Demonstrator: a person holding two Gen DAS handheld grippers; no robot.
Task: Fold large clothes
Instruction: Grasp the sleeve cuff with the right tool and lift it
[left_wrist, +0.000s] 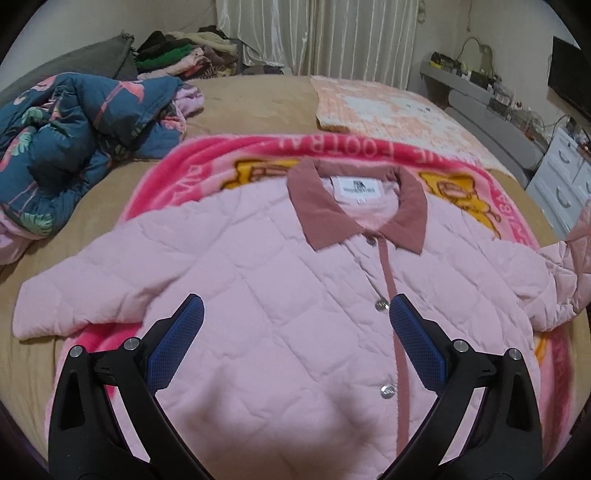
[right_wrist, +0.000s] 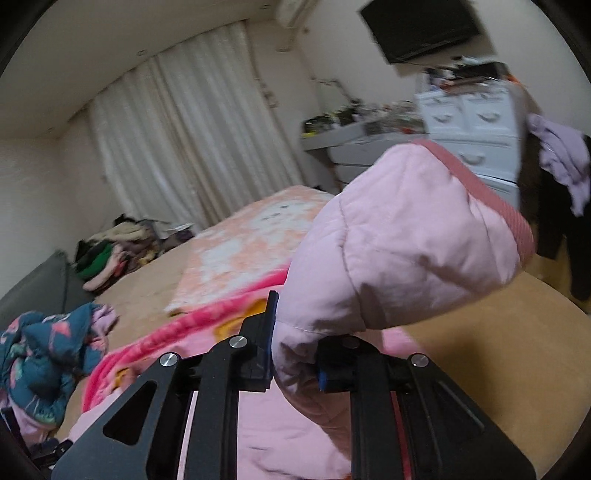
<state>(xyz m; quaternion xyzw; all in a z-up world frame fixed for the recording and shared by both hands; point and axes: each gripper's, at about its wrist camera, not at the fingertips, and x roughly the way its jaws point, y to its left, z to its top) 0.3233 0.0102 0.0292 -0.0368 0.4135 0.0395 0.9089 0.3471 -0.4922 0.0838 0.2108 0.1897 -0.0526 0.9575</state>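
Bed (left_wrist: 258, 107); right hand-held gripper (right_wrist: 295, 354) gripping sleeve (right_wrist: 406, 236)

The pink quilted jacket (left_wrist: 258, 295) lies on the pink fleece blanket (left_wrist: 229, 155) on the bed (left_wrist: 258, 96); the blue floral padded garment (left_wrist: 74, 129) lies left, the folded clothes pile (left_wrist: 184, 55) behind.

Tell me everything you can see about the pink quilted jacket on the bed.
The pink jacket is pale, quilted and padded, with a darker dusty-pink collar, front strip and cuff, silver snap buttons and a white neck label. It lies front up and closed on a bright pink blanket. One sleeve lies flat; the right gripper is shut on the other sleeve and lifts it. The left gripper is open above its chest.
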